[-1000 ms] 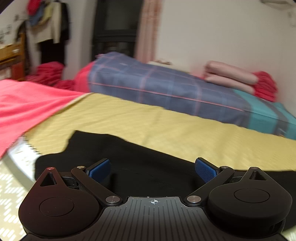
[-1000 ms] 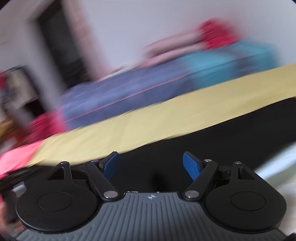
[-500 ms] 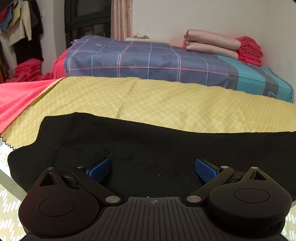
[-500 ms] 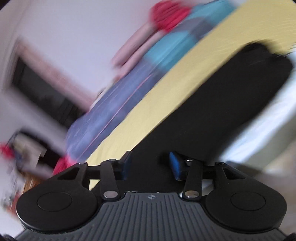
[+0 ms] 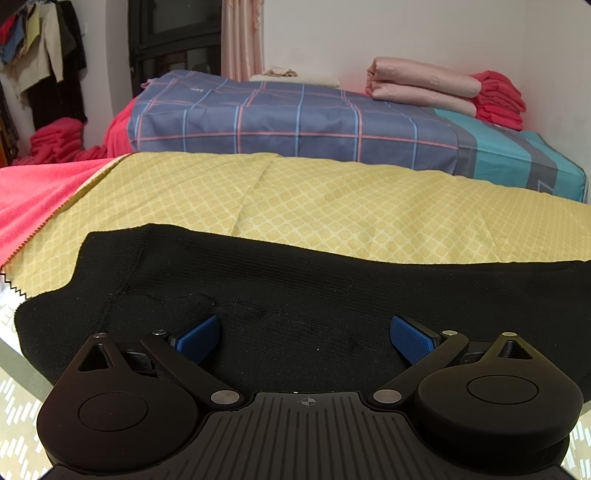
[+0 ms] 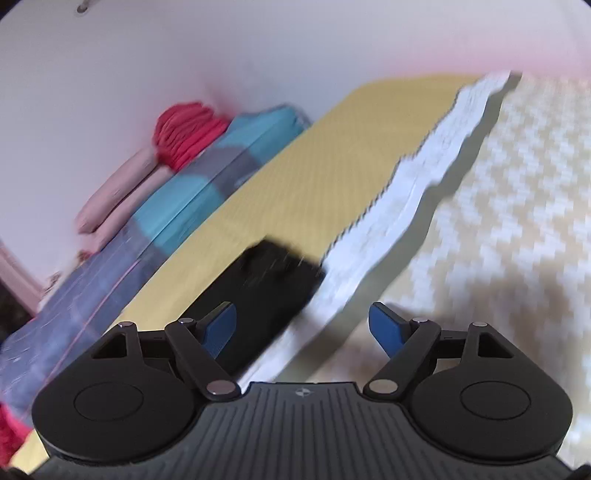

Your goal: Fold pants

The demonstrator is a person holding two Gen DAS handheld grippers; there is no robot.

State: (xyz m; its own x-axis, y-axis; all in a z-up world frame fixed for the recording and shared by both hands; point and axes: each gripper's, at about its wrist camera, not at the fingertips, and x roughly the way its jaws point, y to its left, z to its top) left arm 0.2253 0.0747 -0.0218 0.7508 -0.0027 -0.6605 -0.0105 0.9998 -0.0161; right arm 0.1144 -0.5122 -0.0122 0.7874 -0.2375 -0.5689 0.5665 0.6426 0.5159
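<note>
Black pants (image 5: 314, 295) lie flat across the yellow sheet (image 5: 332, 206), near its front edge. Left gripper (image 5: 304, 338) sits over them, jaws wide, nothing pinched. Right gripper (image 6: 301, 325) at the pants' end, jaws opening, nothing btwn them.

- Black pants (image 5: 295, 295) lie flat along the near edge of the yellow bedspread (image 5: 332, 206).
- Left gripper (image 5: 304, 338), jaws spread wide, hovers over them, clasping nothing.

White wall (image 5: 406, 33), pink curtain (image 5: 242, 37), patterned floor (image 6: 517, 221).
</note>
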